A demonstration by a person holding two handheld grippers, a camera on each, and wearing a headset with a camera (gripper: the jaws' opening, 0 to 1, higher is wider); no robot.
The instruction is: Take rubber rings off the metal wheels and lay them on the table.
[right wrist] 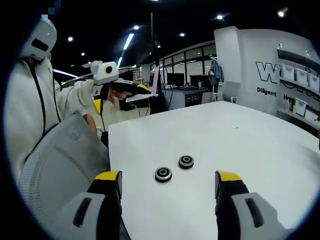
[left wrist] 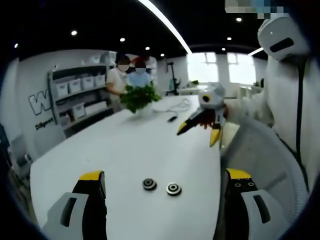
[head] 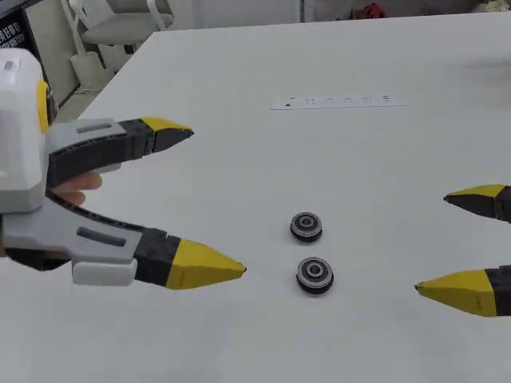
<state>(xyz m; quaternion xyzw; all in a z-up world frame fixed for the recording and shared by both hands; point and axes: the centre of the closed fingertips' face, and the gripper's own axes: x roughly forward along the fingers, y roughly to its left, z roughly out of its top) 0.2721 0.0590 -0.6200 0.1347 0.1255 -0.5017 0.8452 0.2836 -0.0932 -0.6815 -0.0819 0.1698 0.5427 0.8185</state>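
Two small metal wheels with dark rubber rings lie flat on the white table point(head: 239, 80), one point(head: 306, 227) just behind the other point(head: 314, 274). My left gripper point(head: 217, 201) hovers open to their left, its yellow-tipped jaws spread wide. From the right edge my right gripper point(head: 430, 242) reaches in, also open, level with the wheels. The left gripper view has both wheels point(left wrist: 149, 184) point(left wrist: 173, 189) between its own jaws point(left wrist: 165, 175), with the right gripper point(left wrist: 197, 137) beyond. In the right gripper view the wheels point(right wrist: 163, 174) point(right wrist: 186, 161) sit just past its jaws point(right wrist: 167, 176), the left gripper point(right wrist: 125, 100) held above the table's far edge.
A white power strip point(head: 335, 101) lies flat on the table behind the wheels. White chairs point(head: 120, 28) stand past the far left corner. A potted plant point(left wrist: 137, 97) sits at the table's far end, with two people behind it. A grey mesh chair point(right wrist: 65, 150) is beside the person.
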